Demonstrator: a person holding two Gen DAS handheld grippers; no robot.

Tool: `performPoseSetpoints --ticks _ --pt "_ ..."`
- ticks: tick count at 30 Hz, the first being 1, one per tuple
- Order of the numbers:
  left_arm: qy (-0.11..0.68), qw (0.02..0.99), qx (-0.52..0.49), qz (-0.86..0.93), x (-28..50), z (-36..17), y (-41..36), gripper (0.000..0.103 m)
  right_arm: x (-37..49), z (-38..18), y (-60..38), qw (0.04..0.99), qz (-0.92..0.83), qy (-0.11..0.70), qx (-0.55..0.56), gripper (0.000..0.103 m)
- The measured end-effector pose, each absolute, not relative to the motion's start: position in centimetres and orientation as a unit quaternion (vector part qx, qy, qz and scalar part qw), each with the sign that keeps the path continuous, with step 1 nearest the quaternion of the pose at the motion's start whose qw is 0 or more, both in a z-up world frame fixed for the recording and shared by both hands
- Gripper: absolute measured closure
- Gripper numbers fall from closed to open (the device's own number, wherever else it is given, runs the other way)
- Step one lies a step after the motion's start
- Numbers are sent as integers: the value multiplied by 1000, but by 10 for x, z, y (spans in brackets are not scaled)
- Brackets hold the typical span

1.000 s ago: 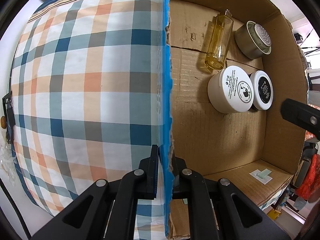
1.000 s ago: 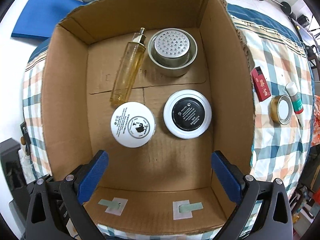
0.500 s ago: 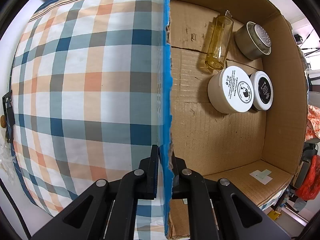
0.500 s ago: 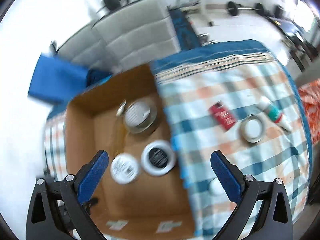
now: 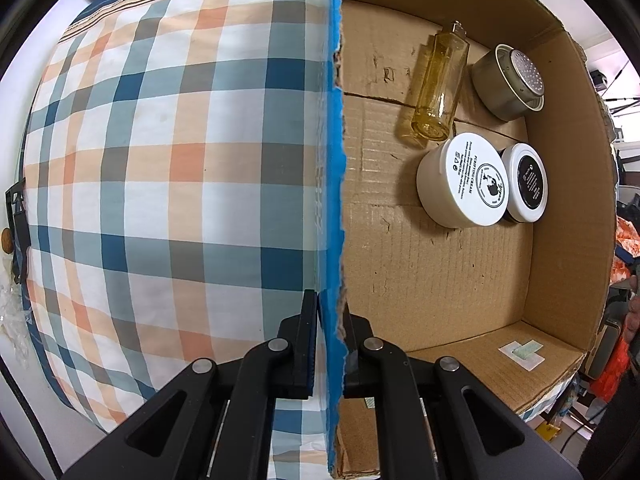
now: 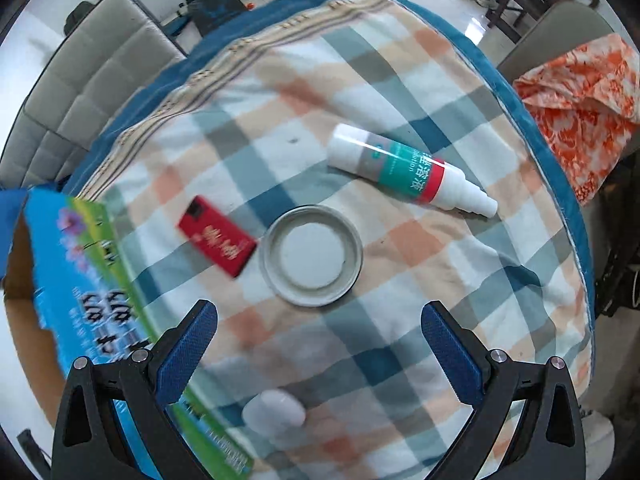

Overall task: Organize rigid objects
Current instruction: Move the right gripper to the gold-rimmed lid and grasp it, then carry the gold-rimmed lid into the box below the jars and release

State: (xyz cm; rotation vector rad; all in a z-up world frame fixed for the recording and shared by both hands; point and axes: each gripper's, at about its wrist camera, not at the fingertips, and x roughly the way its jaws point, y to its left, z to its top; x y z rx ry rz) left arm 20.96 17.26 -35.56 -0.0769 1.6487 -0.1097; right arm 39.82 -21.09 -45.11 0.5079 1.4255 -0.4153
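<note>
The cardboard box (image 5: 460, 264), at nine o'clock of the loose items, is steadied by the left tool (image 5: 330, 320), clamped on its wall. The right tool (image 6: 318, 340) hangs wide open and empty above the round lid (image 6: 311, 255); fetching looks underway, so next: descend, straddle the lid's rim.

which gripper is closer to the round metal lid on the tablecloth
Right. The right gripper hangs open just above the metal lid. The left gripper is clamped on the cardboard box wall, with the lid out of its view.
</note>
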Motion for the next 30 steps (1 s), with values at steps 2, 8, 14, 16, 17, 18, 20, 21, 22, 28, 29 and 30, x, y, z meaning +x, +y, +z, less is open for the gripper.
performPoseSetpoints --ticks 2,8,14,16,17,18,20,21,22,28,29,30 --pt "734 676 -35 -48 210 -355 173 98 402 -461 -216 703 -193 643 233 0" --pt "736 675 -31 -46 213 -356 171 98 422 -490 -212 691 -187 655 241 0" --pt "738 673 -29 -45 215 -358 170 98 438 -512 -206 669 -188 677 241 17" --pt "738 673 -27 -45 216 -359 169 98 440 -509 -205 674 -185 672 244 32" --pt "738 672 -28 -45 216 -359 169 98 441 -507 -204 676 -181 672 244 33" --pt "738 672 -28 -45 216 -360 169 98 442 -507 -202 673 -178 678 236 33" --pt "739 672 -28 -45 216 -361 169 98 441 -506 -197 672 -171 683 229 33" --pt "739 672 -28 -45 216 -361 169 98 439 -505 -194 671 -168 685 227 33" --pt "739 672 -27 -45 216 -361 169 98 437 -505 -192 671 -167 687 225 33" --pt "738 673 -27 -46 216 -362 168 98 421 -494 -176 677 -144 684 230 34" --pt "738 673 -26 -46 216 -363 168 98 420 -491 -174 679 -141 683 231 34" --pt "738 673 -26 -46 215 -363 168 98 418 -486 -170 682 -136 681 231 34"
